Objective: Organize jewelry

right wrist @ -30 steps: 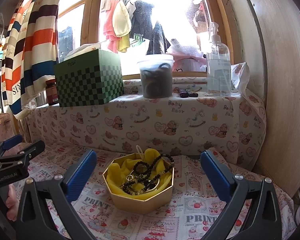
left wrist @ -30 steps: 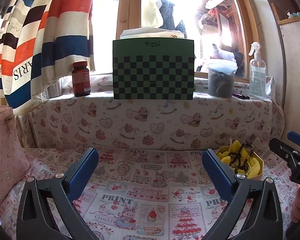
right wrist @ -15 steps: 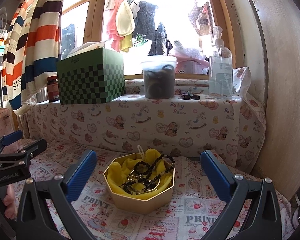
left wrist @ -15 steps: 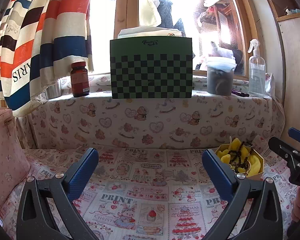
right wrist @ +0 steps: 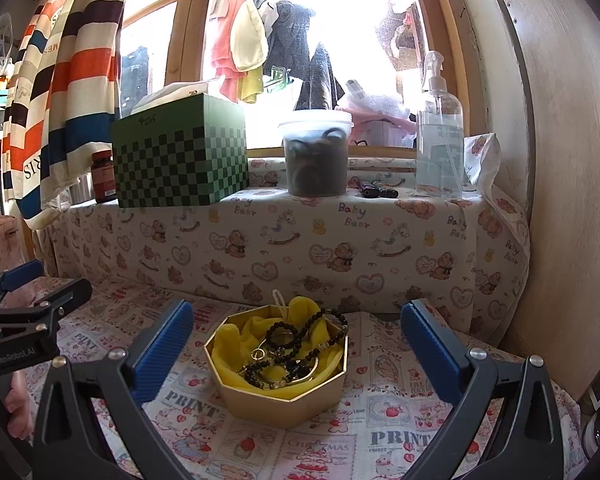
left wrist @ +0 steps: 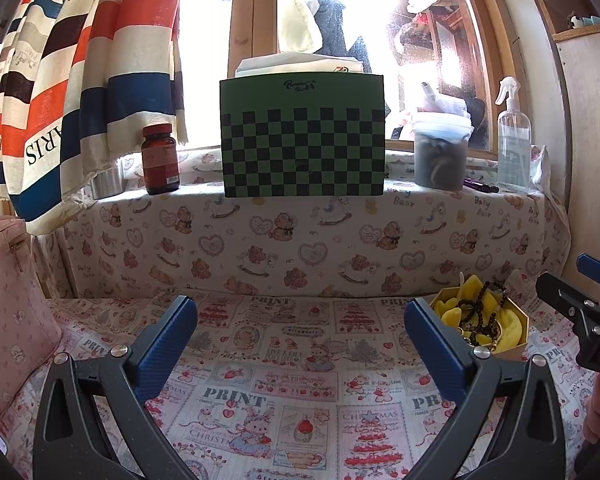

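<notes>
The right gripper (right wrist: 296,344) hangs spread wide and empty above the printed tablecloth (right wrist: 400,436), its blue fingers either side of a gold box (right wrist: 284,400). The box sits on the cloth, lined with yellow fabric (right wrist: 228,344), and holds a black bead necklace (right wrist: 320,320) and gold rings. The left gripper (left wrist: 300,340) is also spread and empty, with the box just to its right. Farther back, a ledge carries a green checkered box (left wrist: 302,148), a brown bottle (left wrist: 161,160), a lidded tub (left wrist: 440,156) and a spray bottle (left wrist: 514,140).
</notes>
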Demonstrator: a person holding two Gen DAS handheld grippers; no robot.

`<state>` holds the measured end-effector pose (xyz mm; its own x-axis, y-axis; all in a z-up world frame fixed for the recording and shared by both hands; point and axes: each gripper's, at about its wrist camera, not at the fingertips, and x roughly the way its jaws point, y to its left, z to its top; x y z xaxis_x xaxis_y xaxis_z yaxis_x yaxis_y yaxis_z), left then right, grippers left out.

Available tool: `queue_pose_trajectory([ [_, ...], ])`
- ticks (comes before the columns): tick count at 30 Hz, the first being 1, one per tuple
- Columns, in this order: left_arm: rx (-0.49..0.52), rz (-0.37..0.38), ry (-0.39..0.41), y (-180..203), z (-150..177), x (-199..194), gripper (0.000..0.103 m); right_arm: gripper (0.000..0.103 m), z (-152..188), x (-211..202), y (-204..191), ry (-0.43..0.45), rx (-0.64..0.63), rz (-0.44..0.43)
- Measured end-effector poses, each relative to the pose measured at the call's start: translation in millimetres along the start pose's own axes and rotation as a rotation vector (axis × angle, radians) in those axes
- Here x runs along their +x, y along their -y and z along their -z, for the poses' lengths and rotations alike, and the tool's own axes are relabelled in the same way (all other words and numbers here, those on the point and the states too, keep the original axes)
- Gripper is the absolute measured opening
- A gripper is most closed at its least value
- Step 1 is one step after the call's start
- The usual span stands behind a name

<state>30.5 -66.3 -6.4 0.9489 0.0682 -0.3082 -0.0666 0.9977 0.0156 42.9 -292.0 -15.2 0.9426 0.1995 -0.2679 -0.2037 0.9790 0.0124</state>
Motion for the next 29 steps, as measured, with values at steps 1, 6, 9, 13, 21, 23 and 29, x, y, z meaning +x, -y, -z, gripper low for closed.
queue_pose_trajectory([
  [1, 0.0, -0.002, 0.001, -0.7, 0.0, -0.4, 0.103, 0.103, 0.0, 0.0, -0.1, 0.0, 0.0, 0.0],
  [6, 0.003, -0.001, 0.001, -1.3, 0.0, -0.7, 0.103, 0.103, -0.1, 0.0, -0.2, 0.0, -0.001, 0.0],
  [9, 0.002, -0.001, 0.001, -1.6, 0.0, -0.7, 0.103, 0.103, -0.2, -0.2, -0.3, 0.001, -0.004, 0.0],
  [13, 0.002, -0.002, 0.0, -1.9, 0.0, -0.7, 0.103, 0.103, 0.9, 1.1, -0.9, 0.0, -0.011, -0.002],
  [21, -0.003, -0.008, 0.002, -3.4, -0.3, -0.4, 0.103, 0.103, 1.5, 0.8, -1.2, 0.0, -0.008, 0.002],
  [23, -0.003, -0.007, -0.001, -3.2, -0.4, 0.2, 0.103, 0.103, 1.6, 0.7, -0.7, 0.001, -0.007, 0.002],
  [29, -0.001, -0.007, -0.001, -3.1, -0.2, -0.3, 0.103, 0.103, 1.1, 1.1, -1.3, -0.003, -0.007, 0.002],
])
